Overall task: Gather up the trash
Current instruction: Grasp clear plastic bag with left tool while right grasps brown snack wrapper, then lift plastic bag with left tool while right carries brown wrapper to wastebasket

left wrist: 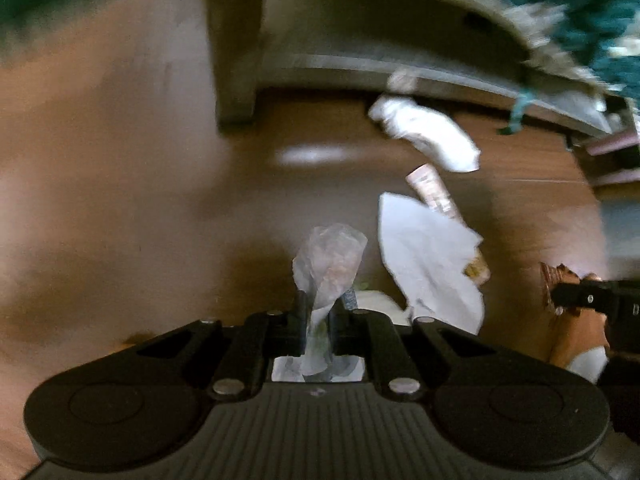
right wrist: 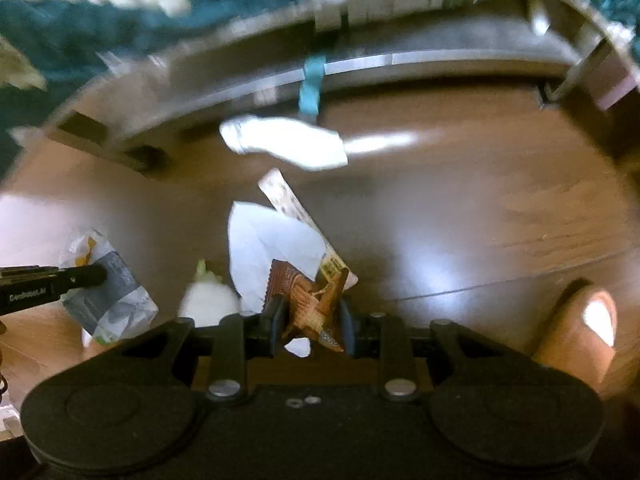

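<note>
Floor left of me: bare wooden floor (left wrist: pixel 100 200), I see open passage.
Ahead: bed frame (left wrist: pixel 360 64) and its leg (left wrist: pixel 236 60) block the way.
Centre: white sock (left wrist: pixel 428 132), paper sheet (left wrist: pixel 428 260) and printed wrapper (left wrist: pixel 432 190) clutter the floor.
Right side: bare floor, free.

1. The left claw (left wrist: pixel 319 312) is clamped on a clear crumpled wrapper (left wrist: pixel 332 264).
2. Below lies brown wooden floor (left wrist: pixel 120 200).
3. A white paper sheet (left wrist: pixel 428 264) lies near a white sock (left wrist: pixel 428 132), apart.
4. At the right edge, the right claw (left wrist: pixel 560 300) holds a brown wrapper (left wrist: pixel 554 276).
</note>
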### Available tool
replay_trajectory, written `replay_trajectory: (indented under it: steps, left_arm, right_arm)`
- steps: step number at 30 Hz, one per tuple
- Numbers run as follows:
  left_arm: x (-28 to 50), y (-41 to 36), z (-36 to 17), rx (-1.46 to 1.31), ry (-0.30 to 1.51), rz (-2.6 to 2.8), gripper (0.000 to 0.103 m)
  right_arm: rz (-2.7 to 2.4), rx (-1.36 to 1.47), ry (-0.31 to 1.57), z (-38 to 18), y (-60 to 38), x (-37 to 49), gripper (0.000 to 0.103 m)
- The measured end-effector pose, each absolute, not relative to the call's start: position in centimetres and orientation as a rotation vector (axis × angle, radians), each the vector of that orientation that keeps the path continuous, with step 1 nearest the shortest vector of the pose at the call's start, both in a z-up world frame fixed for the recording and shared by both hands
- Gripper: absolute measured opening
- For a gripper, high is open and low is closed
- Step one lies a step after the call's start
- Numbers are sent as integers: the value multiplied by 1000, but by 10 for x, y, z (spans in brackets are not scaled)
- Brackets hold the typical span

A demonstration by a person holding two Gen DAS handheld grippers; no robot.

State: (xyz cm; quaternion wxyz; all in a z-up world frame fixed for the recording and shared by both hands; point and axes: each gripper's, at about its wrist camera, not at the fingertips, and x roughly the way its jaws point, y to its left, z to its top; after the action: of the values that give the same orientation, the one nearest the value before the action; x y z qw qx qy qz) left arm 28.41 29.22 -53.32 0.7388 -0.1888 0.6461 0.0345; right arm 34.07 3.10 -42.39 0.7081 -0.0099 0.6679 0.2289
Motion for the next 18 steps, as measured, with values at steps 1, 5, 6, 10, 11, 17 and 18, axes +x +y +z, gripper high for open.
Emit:
replay_trajectory:
  steps: [1,5,6,10,11,17,18]
  left_arm:
    - [285,291,-522,-403,1405,60,9]
    - [285,279,-467,-348,1347,-1,9]
    - [285,273,-454,-332,1332,-13,9]
    - [287,255,-395,-280,1250,-45,9]
    - [286,249,-377,-270,1226,-51,9]
    - [277,210,-290,-241,1103,-78,9]
    - [275,203,-280,-230,1087,-85,10]
  right_arm:
    - [512,-16,1467,-413,28,340,27]
    - [538,-3,1387,-363,15,337,27]
    - [548,-10,1361,-348,12,335,27]
    - [600,-26,1243,-285,-3,326,27]
    - [617,-17,1210,-268,-9,323,27]
    - [662,31,1050,-178,-48,301,27]
    - [665,26,1024,-163,-55,296,27]
